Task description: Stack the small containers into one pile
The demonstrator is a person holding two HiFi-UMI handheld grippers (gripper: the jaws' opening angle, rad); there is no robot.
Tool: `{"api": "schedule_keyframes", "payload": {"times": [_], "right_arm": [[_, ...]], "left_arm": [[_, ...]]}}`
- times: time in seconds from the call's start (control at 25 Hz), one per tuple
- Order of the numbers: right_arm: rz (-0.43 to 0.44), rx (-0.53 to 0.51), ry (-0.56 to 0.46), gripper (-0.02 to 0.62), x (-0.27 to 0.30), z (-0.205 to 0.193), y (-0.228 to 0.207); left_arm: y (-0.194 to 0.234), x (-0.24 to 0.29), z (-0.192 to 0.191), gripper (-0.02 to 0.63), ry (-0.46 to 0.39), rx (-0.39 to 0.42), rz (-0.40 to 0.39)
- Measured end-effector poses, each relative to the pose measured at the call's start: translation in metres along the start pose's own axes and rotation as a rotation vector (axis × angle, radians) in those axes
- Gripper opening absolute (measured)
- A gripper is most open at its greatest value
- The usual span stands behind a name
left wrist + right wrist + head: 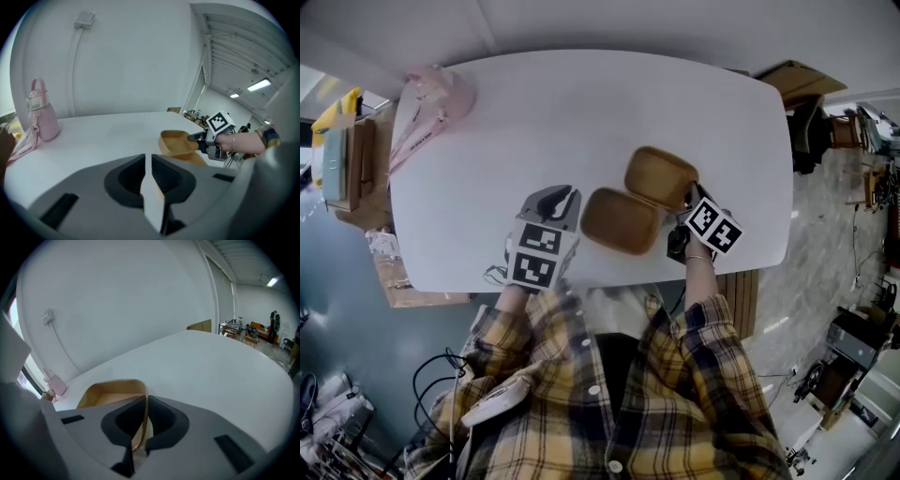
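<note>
Right claw [140,427] pinches the rim of the far tray [661,176] (tips barely visible, lower right of head view); left claw [149,180], closed and empty, hides most of the near tray [621,221] in its own view.

Far container [661,175] beside near container [621,221], on table [581,112]

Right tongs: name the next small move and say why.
Probably lift the far tray a little and bring it over the near tray. The right tongs are shut on the far tray's rim, and both trays sit side by side on the table, not yet stacked.
</note>
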State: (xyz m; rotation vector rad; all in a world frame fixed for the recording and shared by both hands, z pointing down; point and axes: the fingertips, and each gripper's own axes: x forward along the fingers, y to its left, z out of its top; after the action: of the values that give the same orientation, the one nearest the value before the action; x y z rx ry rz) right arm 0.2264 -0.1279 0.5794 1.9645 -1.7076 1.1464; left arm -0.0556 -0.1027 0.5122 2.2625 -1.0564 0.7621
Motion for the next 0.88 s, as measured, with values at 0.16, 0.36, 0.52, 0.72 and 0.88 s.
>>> {"api": "schedule_keyframes", "payload": {"times": [0.16,0.36,0.52,0.72,0.88], "right_arm": [[0.011,0.076,-0.038,0.025,-0.009,0.004,-0.001],[0.029,0.191,-0.111,0.023,-0.031,0.016,0.006],[0.066,0.222,-0.151,0.023,-0.054,0.02,0.025],[0.101,0.151,-0.158,0.023,-0.08,0.008,0.053],[0.092,0.076,-0.13,0.023,-0.091,-0.013,0.068]], "left_arm": [[0.0,-0.003,0.004,0.031,-0.004,0.021,-0.008],[0.003,-0.006,0.014,0.031,-0.017,0.045,-0.023],[0.002,-0.006,0.02,0.031,-0.036,0.056,-0.06],[0.0,-0.005,0.024,0.031,-0.049,0.082,-0.098],[0.001,-0.003,0.026,0.031,-0.053,0.091,-0.14]]}}
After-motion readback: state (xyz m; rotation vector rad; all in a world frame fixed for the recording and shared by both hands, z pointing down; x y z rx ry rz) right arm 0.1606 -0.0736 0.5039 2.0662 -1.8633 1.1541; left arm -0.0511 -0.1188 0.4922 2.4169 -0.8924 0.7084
